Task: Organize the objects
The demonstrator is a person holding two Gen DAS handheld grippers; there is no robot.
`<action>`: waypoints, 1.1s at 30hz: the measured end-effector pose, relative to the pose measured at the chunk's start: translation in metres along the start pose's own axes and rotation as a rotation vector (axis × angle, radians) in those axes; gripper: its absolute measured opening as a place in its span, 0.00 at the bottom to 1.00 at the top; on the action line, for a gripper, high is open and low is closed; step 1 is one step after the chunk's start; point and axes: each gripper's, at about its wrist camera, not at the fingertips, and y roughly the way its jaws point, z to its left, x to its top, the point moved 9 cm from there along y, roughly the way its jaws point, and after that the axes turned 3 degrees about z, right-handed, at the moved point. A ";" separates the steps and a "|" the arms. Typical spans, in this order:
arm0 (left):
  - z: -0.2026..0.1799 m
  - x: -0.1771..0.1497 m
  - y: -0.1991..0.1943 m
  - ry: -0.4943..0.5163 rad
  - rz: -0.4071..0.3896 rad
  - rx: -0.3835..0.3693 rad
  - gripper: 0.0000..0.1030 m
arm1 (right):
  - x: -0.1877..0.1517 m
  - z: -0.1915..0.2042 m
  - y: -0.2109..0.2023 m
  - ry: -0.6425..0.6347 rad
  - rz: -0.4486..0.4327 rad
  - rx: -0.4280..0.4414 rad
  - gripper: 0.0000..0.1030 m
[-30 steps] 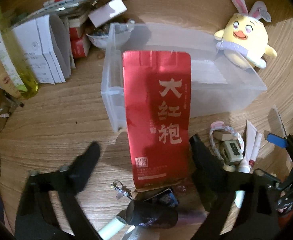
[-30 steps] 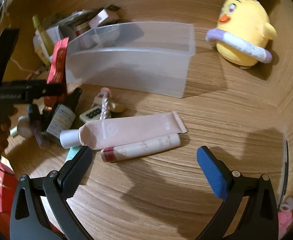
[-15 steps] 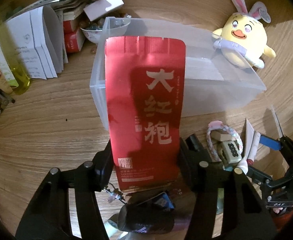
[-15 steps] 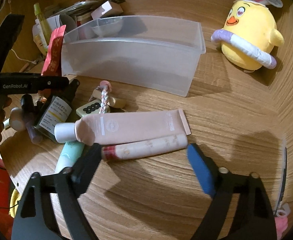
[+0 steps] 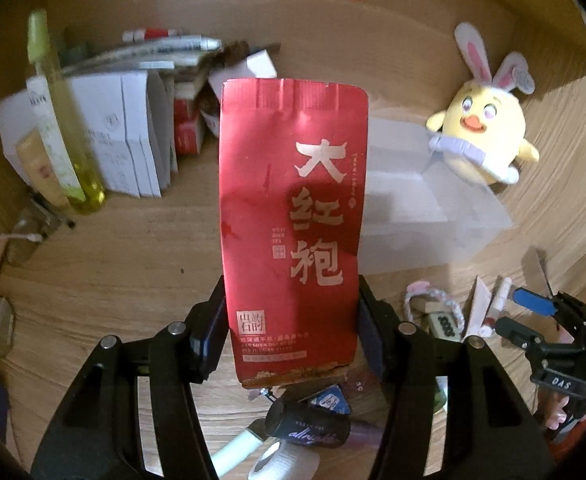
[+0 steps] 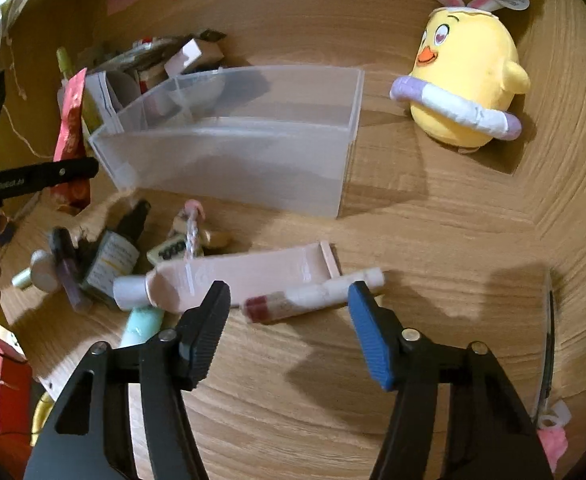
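Note:
My left gripper (image 5: 293, 320) is shut on a red tea packet (image 5: 293, 224) with white Chinese characters and holds it upright above the desk; the packet shows edge-on in the right wrist view (image 6: 71, 140). It hides most of the clear plastic bin (image 5: 421, 200). My right gripper (image 6: 289, 312) is open, low over a small white tube with a red cap (image 6: 313, 298), beside a pink tube (image 6: 237, 276). The clear bin (image 6: 233, 160) stands just behind them.
A yellow chick plush (image 6: 465, 92) sits at the back right. Small bottles, a braided keyring and tubes (image 6: 105, 264) lie left of my right gripper. Papers, boxes and a yellow-green bottle (image 5: 65, 148) crowd the back left. A wooden wall rises behind.
My left gripper closed on the red packet and lifted it up off the desk. My right gripper moved forward and down over the small white tube, its jaws narrowing somewhat.

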 end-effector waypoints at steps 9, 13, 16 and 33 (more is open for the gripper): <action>-0.003 0.014 -0.022 -0.010 -0.071 0.009 0.55 | 0.000 -0.009 -0.008 0.012 -0.024 -0.027 0.75; -0.009 0.029 -0.023 -0.003 -0.096 0.018 0.55 | -0.001 -0.030 -0.002 0.107 0.003 -0.061 0.75; -0.015 0.041 -0.022 0.003 -0.108 0.022 0.55 | -0.007 -0.039 0.007 0.141 0.035 -0.081 0.74; -0.028 0.088 0.032 0.056 -0.028 0.052 0.55 | -0.018 -0.043 0.016 0.106 0.021 -0.127 0.13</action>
